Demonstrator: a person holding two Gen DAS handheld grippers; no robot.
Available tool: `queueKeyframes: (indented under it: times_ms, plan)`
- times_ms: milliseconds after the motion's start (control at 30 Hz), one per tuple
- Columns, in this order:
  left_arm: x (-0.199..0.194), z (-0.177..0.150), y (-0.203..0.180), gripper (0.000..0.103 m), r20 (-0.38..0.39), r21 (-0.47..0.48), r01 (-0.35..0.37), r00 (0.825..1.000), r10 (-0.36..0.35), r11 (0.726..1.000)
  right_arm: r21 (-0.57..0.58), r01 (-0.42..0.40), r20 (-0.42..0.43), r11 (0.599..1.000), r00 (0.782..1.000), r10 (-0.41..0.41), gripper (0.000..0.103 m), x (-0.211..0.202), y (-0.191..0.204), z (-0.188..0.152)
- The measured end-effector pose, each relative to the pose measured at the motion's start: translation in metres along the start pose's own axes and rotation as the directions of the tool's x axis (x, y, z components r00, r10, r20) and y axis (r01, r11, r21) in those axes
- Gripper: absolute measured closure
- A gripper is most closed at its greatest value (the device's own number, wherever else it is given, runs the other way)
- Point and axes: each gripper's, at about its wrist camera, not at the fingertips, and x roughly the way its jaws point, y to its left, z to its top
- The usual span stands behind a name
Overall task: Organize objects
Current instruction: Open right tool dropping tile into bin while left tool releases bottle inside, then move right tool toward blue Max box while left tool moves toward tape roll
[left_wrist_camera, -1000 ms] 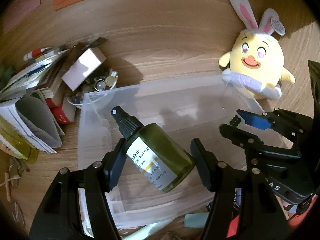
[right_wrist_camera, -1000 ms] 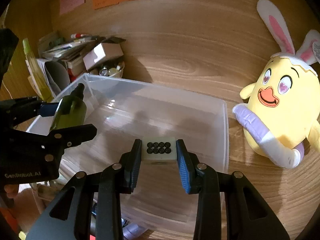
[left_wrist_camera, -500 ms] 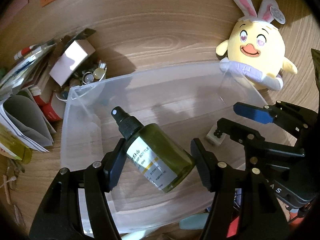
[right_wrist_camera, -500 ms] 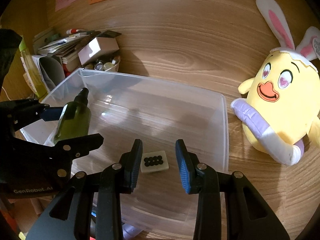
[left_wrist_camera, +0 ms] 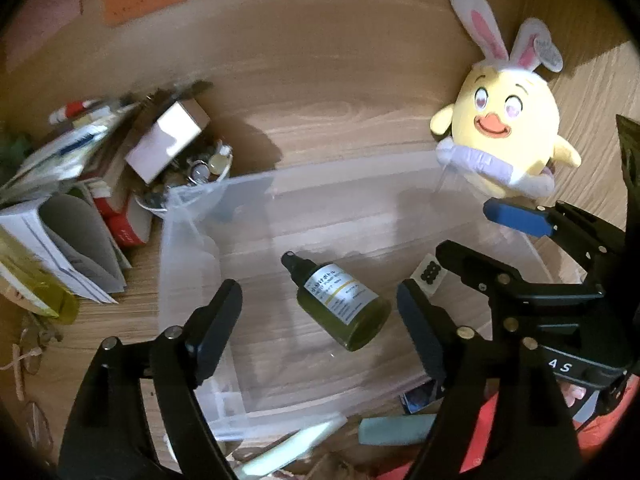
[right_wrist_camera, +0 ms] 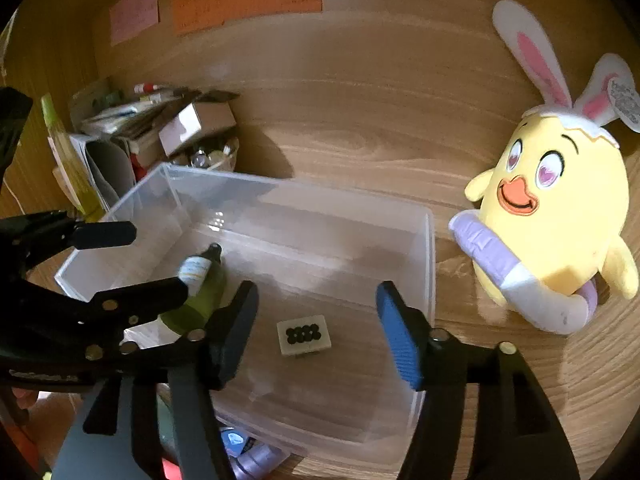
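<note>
olive bottle (left_wrist_camera: 343,309), clear bin (left_wrist_camera: 192,248), yellow plush (left_wrist_camera: 508,128)

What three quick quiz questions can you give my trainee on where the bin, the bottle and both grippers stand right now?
1. True or false: the olive-green spray bottle with a black nozzle lies on its side inside the clear plastic storage bin.
2. What lies in the bin with it?
A. the yellow plush chick with rabbit ears
B. the small white block with black dots
C. a red book
3. Fill in: the left gripper and right gripper, whose jaws have just been opening, now hold ____.

Key: 1 true; 2 B; 3 nothing.
</note>
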Motion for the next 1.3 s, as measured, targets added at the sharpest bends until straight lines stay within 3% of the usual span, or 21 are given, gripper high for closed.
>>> queueKeyframes:
  times_ms: [100,200,333,800,1067,1300]
  plan:
    - [-0.013,-0.002,0.000,0.015,0.042,0.003,-0.015,0.999,0.015,1.000,0.010,-0.011,0.018,1.000,1.000,0.011,0.031,-0.006,-0.001,0.002]
    - [-0.026,-0.006,-0.002,0.011,0.075,0.015,-0.037,0.997,0.035,0.999,0.006,-0.004,0.031,1.000,1.000,0.003,0.029,-0.012,0.000,0.003]
    - [-0.039,-0.010,-0.003,0.009,0.103,0.027,-0.046,0.994,0.043,0.999,-0.006,-0.006,0.058,1.000,0.998,0.006,0.020,-0.024,0.002,0.005]
    - [-0.087,-0.035,0.014,0.004,0.178,-0.021,-0.057,0.982,0.060,0.998,-0.060,-0.017,0.094,0.998,0.995,0.022,0.016,-0.072,0.012,-0.019]
    - [-0.092,-0.058,0.038,0.004,0.153,-0.074,-0.086,0.984,0.096,0.994,-0.054,-0.013,0.099,0.998,0.995,0.018,0.015,-0.086,0.015,-0.040]
    - [-0.074,-0.084,0.061,0.004,0.064,-0.123,-0.102,0.992,0.111,0.987,-0.073,-0.007,0.059,0.997,0.998,0.012,0.015,-0.079,0.023,-0.057]
